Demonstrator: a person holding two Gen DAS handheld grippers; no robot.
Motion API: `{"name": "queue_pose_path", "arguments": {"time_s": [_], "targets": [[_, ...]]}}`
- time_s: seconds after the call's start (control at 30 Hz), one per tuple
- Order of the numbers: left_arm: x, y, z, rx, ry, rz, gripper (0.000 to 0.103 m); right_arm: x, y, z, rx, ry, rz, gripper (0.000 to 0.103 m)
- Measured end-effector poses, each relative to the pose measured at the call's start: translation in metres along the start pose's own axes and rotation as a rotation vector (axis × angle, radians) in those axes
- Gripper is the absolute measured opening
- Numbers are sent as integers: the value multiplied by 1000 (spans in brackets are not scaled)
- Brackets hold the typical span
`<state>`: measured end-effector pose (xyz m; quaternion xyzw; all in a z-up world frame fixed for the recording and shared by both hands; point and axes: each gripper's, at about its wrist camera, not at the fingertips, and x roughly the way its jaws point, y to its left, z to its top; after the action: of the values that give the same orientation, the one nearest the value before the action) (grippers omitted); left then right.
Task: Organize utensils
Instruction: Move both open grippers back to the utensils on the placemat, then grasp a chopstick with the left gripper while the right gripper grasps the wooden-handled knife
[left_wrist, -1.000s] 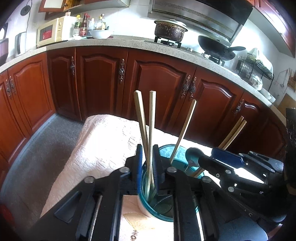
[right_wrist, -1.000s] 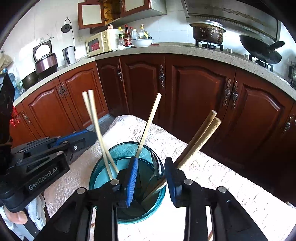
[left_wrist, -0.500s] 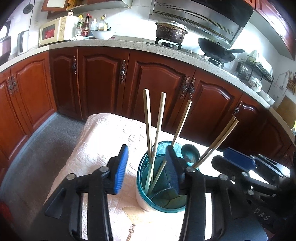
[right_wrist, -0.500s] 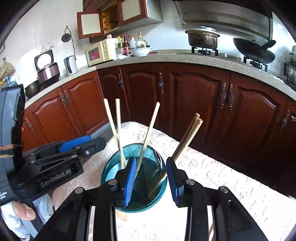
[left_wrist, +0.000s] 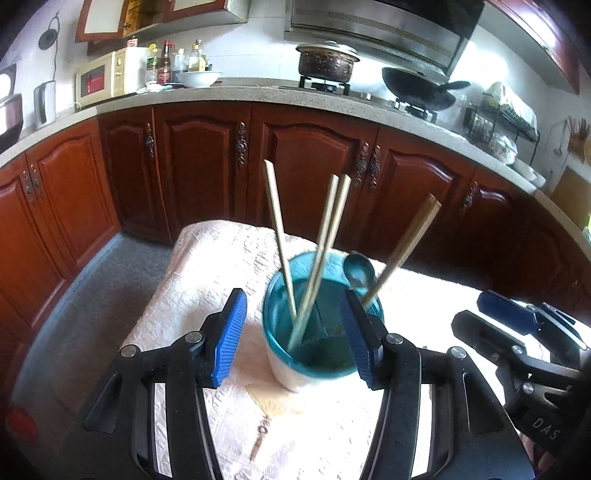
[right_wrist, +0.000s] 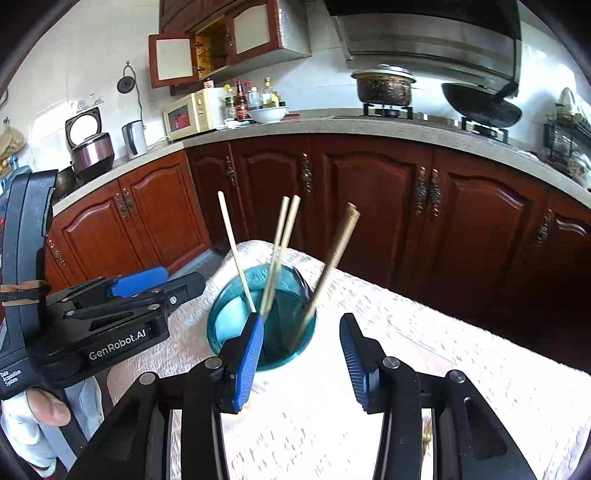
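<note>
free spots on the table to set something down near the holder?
Bare cloth right of the teal holder, out to the table's far edge, and left of it toward the rounded end. Crowded: the holder itself, packed with chopsticks and a spoon, flanked by the open left gripper.

a kitchen with dark red cabinets (left_wrist: 207, 173)
a grey stone counter (right_wrist: 388, 127) curved above them, white tiled wall (right_wrist: 92, 55) behind; a range hood (right_wrist: 424, 37) hung over the stove, grey floor (left_wrist: 85, 295) lay below, daylight fell bright.
</note>
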<state>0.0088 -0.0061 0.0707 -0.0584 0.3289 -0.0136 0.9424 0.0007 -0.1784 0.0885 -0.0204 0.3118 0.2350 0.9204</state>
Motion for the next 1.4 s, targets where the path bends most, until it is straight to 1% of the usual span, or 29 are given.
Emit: {"name": "queue_pose_path", "arguments": {"time_s": [0.2,0.3,0.43,0.5,0.63,0.77,0.83,1.07,1.4], "targets": [[-7,-22,-18,45,26,-2,53,-24,-18,-25,40,12,-52,43],[-8,-34,-28,72,45,-10,53,-33,-29,-37,61,34,-72,43],[-8,-50,-41,96,73,-30,53,-46,-45,-57,74,67,-123,45],[-6,-57,-48,99,92,-48,53,-51,-54,-67,83,81,-152,45],[-2,-69,-61,110,141,-95,53,-64,-73,-89,103,112,-236,45],[6,-85,-74,149,199,-132,53,-74,-92,-105,165,122,-269,45],[8,-89,-78,154,216,-139,53,-79,-102,-111,195,124,-291,45],[17,-103,-86,170,262,-152,53,-90,-128,-132,265,137,-334,45],[24,-125,-92,196,273,-183,53,-89,-149,-148,314,161,-349,45]]}}
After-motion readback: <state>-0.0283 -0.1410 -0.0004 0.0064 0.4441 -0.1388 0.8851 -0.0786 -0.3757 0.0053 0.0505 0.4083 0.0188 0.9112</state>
